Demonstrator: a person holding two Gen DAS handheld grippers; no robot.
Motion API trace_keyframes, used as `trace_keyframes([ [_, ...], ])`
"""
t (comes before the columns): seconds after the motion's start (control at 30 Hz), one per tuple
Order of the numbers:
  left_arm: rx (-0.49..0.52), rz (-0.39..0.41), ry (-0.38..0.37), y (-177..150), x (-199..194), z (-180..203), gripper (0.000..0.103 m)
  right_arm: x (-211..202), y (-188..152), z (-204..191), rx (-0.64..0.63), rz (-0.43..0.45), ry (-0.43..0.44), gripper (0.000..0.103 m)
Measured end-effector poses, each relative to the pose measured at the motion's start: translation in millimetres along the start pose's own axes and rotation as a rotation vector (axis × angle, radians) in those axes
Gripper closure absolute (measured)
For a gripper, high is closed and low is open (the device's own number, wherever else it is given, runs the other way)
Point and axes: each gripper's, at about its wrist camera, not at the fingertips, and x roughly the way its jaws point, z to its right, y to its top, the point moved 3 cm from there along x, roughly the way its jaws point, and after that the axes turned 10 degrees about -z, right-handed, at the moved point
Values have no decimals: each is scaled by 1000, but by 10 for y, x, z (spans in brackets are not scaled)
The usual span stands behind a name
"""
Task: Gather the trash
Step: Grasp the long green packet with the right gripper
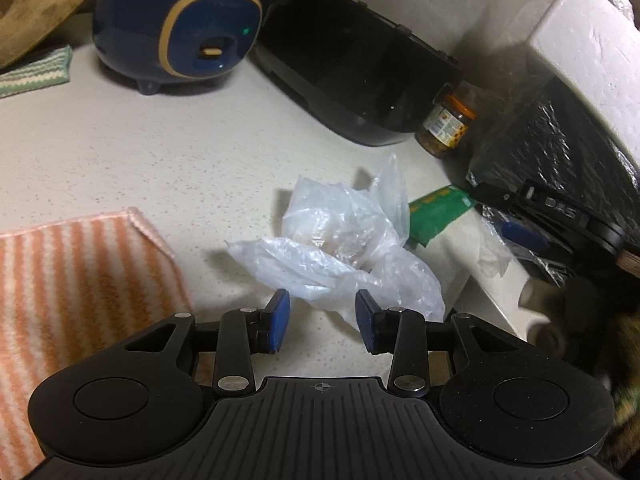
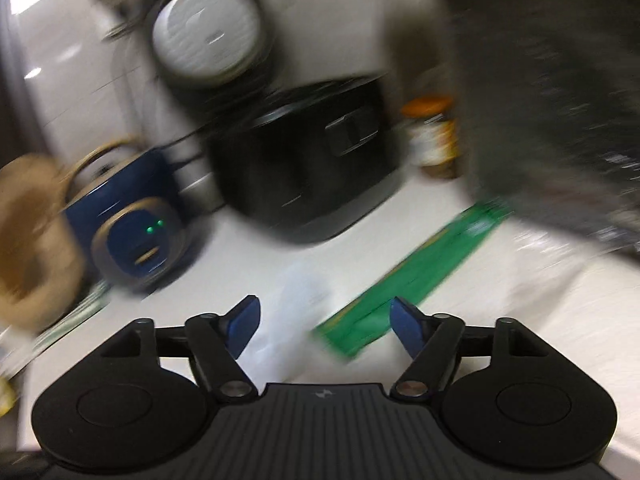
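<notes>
Slippage is the main risk: the crumpled clear plastic bag [image 1: 340, 248] is thin and springy, so a shallow pinch by the left gripper [image 1: 323, 320] could catch one fold only. Its jaws stand spread, empty, the bag at twelve o'clock, just touching. The right gripper [image 2: 324, 326], also spread, faces a green flat wrapper [image 2: 416, 276] at one o'clock.

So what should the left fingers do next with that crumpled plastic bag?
Probably ease forward and close. The left gripper is open, and the crumpled plastic bag lies on the counter just beyond its fingers, nothing yet pinched.
</notes>
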Motion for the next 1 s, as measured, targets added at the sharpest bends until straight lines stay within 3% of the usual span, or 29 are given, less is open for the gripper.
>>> trace_keyframes([
  [0.07,4,17,3,-12,-59,-25,62,100,79,138,30,1,-57,30],
  [0.3,-24,49,20,-41,-160,-134,62,822,350,264,-15,-150,-142,30],
  [0.43,-30,53,22,-35,-168,-147,62,1092,339,229,-20,-211,-81,30],
  [0.5,-17,52,20,-28,-167,-113,62,1189,311,221,-26,-233,-101,30],
  [0.53,-2,52,15,-16,-165,-86,62,1183,292,213,-39,-226,-112,34],
  [0.57,14,52,8,1,-161,-52,62,1160,272,199,-57,-225,-115,50],
  [0.67,72,58,-13,76,-139,83,62,1020,211,176,-73,-238,-22,80],
  [0.77,135,56,-29,176,-67,259,62,884,89,156,-76,-271,37,92],
  [0.87,227,45,-12,246,88,478,62,769,-106,164,-59,-299,70,93],
  [1.0,330,13,72,321,421,721,62,612,-303,158,-67,-299,56,94],
])
